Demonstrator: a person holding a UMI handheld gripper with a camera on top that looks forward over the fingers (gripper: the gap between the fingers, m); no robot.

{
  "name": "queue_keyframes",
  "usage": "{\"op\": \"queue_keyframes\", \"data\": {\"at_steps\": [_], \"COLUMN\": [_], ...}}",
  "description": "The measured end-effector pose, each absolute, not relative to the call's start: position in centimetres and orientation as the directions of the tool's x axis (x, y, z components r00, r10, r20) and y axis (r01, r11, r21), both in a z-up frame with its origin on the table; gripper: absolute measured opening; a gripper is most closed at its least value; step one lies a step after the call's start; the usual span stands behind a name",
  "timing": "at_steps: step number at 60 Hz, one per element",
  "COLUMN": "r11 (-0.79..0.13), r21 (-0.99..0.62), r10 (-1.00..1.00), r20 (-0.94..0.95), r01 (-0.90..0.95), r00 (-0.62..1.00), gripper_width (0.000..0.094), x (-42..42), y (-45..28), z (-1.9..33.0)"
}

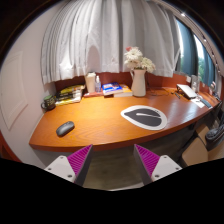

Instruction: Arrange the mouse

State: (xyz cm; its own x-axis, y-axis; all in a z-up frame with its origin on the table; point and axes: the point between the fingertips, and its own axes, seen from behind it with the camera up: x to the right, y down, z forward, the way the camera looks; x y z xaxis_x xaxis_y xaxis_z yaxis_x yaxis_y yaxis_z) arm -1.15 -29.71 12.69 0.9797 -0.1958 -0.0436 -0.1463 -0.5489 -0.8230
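One claw [113,162] is in view, its two purple-padded fingers [74,160] spread apart and holding nothing, positioned above the near edge of the curved wooden counter [105,125]. The mouse [65,128] rests on the counter beyond the left finger, well apart from the oval mouse pad [147,116]. A vase of flowers [138,75] stands farther back, before white curtains [100,35].

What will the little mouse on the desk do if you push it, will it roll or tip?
The mouse looks low and rounded, lying flat on the wooden desk, so it would probably slide, not tip or roll. It looks small, so likely light. Its smooth curved shell may be a bit slippery. The hand-held gripper is open, well short of it.
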Motion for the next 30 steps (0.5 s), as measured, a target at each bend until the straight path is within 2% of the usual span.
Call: {"op": "queue_keyframes", "data": {"at_steps": [3,9,19,30], "r11": [-0.587,-0.617,-0.636,-0.638], "r21": [-0.8,-0.783,-0.771,-0.77], "r10": [-0.152,-0.065,0.037,0.068], "r20": [-0.037,-0.056,-0.078,-0.086], "r01": [-0.12,-0.084,-0.037,-0.023], "r00": [0.988,0.996,0.996,0.994], "gripper_width": [0.0818,0.0816,0.0835,0.0835], "x": [-5.7,-11.9,-19.8,-24.5], "y": [-29.4,-27.9,-23.0,-16.2], "z": [7.4,4.0,2.0,0.4]}}
